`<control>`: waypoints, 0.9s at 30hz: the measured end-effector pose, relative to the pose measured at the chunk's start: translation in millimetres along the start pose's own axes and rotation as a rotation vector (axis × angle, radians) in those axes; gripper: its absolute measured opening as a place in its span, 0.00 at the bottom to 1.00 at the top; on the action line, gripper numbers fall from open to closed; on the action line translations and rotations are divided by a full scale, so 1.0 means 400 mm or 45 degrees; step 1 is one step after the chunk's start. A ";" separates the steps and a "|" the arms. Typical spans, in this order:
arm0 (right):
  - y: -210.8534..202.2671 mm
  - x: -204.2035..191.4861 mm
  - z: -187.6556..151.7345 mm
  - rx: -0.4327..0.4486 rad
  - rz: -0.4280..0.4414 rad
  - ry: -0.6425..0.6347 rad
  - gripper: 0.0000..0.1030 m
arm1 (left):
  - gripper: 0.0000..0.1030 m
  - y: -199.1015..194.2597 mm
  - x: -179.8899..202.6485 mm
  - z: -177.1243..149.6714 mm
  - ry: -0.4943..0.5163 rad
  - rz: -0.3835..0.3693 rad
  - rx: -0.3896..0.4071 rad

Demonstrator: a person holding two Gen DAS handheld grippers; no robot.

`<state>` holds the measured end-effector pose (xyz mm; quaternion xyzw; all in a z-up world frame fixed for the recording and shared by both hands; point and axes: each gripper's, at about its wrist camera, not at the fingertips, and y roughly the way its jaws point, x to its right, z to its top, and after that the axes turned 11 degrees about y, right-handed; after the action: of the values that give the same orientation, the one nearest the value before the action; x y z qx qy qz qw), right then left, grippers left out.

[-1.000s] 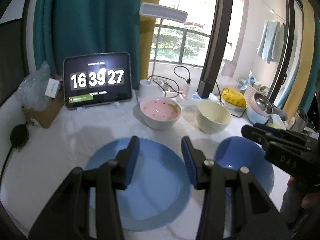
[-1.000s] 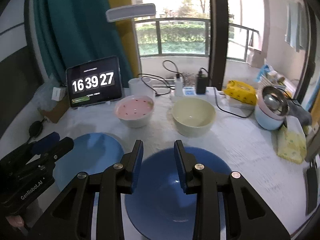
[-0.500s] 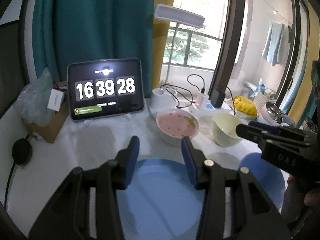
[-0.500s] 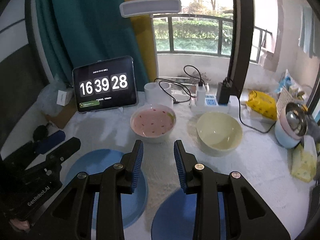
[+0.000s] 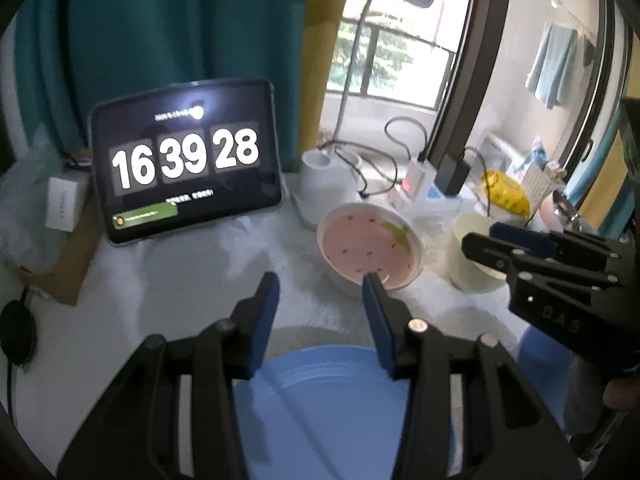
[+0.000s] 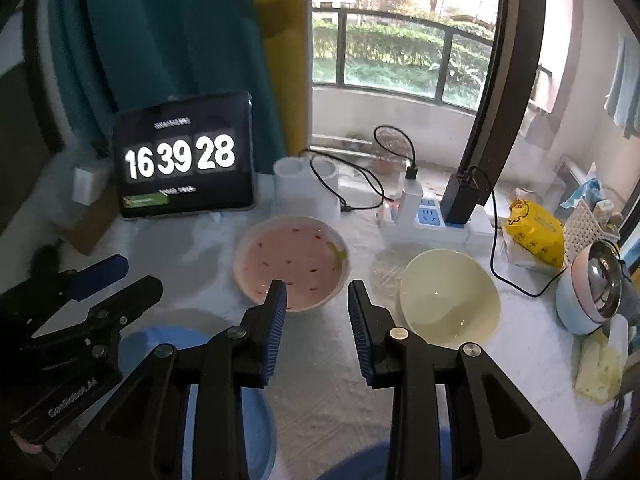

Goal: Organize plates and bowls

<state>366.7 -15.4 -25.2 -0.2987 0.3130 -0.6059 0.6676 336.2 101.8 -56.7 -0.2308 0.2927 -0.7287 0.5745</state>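
Grippers, two, both empty: my left gripper (image 5: 320, 286) hangs with jaws parted over the far rim of the light blue plate (image 5: 328, 400); my right gripper (image 6: 317, 294) hangs likewise parted, above bare white tablecloth (image 6: 320, 380) just short of the pink bowl (image 6: 291, 265). Cream bowl (image 6: 450, 296) stands beside the pink one, apart from it. Dark blue bowl (image 6: 356, 464), only an edge visible at my right gripper's base. Tablet (image 5: 184, 158) behind, reading 16 39 28. Power strip (image 6: 428, 216) with cables at rear.
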 end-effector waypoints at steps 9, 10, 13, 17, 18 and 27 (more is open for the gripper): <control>0.156 0.004 0.044 -0.162 -0.043 0.071 0.32 | 0.43 0.141 -0.023 0.035 -0.045 -0.039 -0.126; 0.174 0.009 0.049 -0.180 -0.048 0.095 0.32 | 0.43 0.154 -0.023 0.036 -0.046 -0.047 -0.139; 0.225 0.023 0.061 -0.255 -0.049 0.166 0.32 | 0.43 0.195 -0.023 0.037 -0.041 -0.033 -0.176; 0.271 0.039 0.069 -0.306 -0.059 0.203 0.32 | 0.43 0.232 -0.031 0.046 -0.043 -0.045 -0.202; 0.283 0.045 0.070 -0.323 -0.058 0.217 0.32 | 0.43 0.242 -0.033 0.049 -0.043 -0.048 -0.211; 0.366 0.082 0.078 -0.439 -0.020 0.309 0.32 | 0.43 0.326 -0.025 0.068 -0.027 -0.059 -0.291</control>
<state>484.5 -34.6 -121.3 -0.3357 0.4880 -0.5801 0.5592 448.3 85.2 -127.3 -0.3093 0.3624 -0.7010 0.5306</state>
